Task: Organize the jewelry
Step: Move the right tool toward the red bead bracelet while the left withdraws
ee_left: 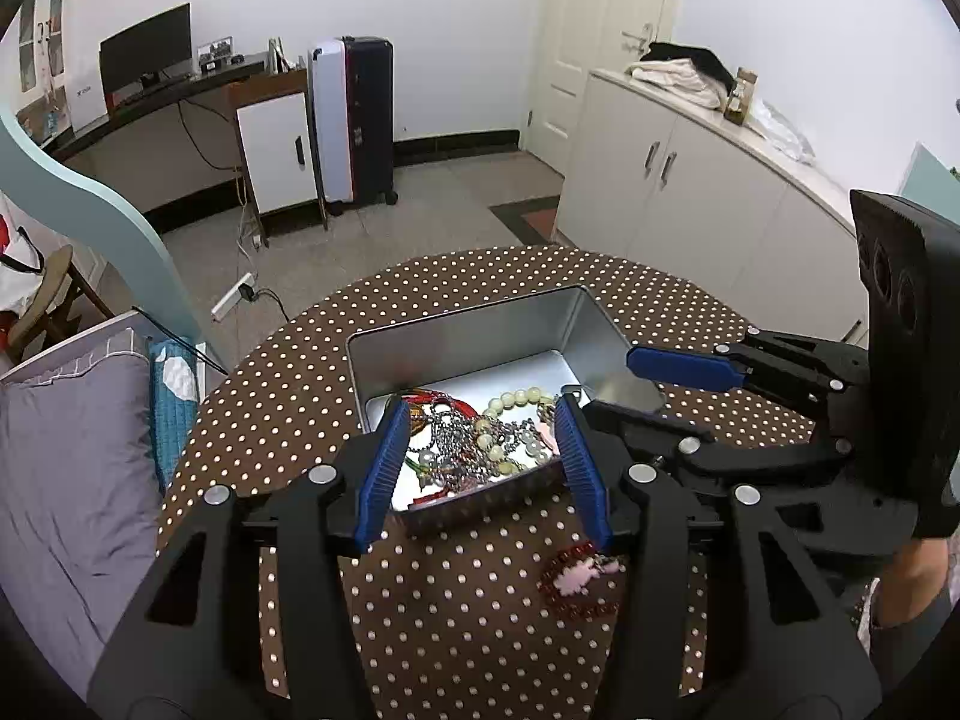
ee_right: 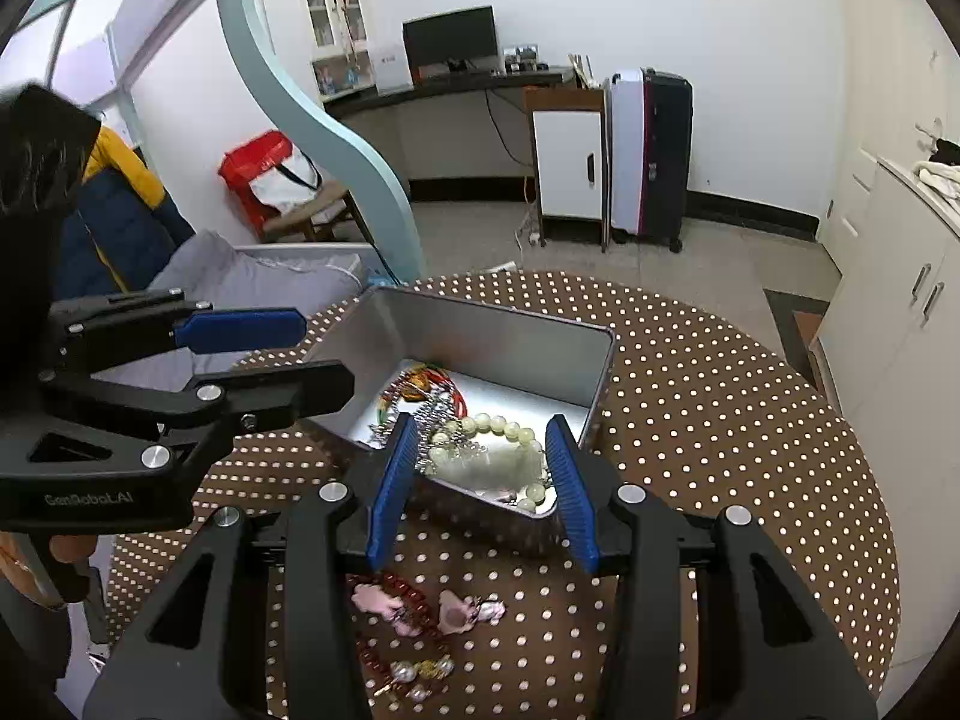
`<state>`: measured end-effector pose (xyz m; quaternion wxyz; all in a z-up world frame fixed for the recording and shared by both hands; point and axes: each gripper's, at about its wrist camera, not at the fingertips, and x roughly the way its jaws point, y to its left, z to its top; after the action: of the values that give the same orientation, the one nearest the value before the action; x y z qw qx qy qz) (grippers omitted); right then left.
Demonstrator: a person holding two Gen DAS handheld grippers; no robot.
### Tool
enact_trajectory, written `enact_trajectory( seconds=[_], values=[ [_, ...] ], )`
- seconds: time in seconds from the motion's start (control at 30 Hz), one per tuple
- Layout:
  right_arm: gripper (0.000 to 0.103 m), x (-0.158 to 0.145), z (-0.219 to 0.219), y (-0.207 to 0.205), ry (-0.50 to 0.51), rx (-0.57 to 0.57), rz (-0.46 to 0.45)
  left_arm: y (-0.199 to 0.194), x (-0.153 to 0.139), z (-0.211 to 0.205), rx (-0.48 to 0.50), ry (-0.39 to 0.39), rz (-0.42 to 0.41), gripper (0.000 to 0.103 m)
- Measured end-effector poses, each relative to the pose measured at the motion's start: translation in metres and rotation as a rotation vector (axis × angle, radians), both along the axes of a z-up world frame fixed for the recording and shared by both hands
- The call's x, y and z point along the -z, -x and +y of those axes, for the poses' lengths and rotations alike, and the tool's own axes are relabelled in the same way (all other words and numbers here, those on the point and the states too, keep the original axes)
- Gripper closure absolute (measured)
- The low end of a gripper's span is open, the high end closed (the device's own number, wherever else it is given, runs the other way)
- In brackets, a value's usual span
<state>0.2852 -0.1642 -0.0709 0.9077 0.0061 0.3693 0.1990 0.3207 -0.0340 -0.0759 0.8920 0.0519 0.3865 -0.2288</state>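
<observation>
Jaws spread wide and empty on both our left gripper and right gripper, we judge the right nearer the dark-red bead bracelet with pink charms, lying just outside the silver rectangular tin's near wall.

Table cover: brown tablecloth with white dots, spread over a round table.
Desk area: dark monitor on a curved desk; white-doored cabinet beside it.
Luggage: white suitcase and black suitcase, upright, side by side.
Right wall: white cupboards with folded clothes on top.
Left: grey bedding; red bag on a chair.
</observation>
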Motion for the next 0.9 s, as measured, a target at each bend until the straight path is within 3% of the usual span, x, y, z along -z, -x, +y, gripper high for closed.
enact_trajectory(
  seconds=[0.27,0.4,0.63,0.77,0.9],
  values=[
    [0.061,-0.025,-0.014,0.045,-0.004,-0.012,-0.063,0.043,-0.016,0.01,-0.003,0.012,-0.067,0.046],
    [0.061,-0.01,-0.013,0.069,0.025,-0.036,-0.033,0.059,-0.01,0.017,-0.014,0.019,-0.069,0.045],
    [0.061,0.043,-0.002,0.093,0.077,-0.073,0.071,0.081,0.024,0.027,-0.052,0.02,-0.011,0.044],
    [0.061,0.05,0.013,0.101,0.103,-0.111,0.06,0.086,0.041,0.033,-0.069,0.017,0.029,0.044],
    [0.069,0.051,0.02,0.096,0.138,-0.098,0.046,0.09,0.05,0.036,-0.081,0.025,0.051,0.044]
  ],
)
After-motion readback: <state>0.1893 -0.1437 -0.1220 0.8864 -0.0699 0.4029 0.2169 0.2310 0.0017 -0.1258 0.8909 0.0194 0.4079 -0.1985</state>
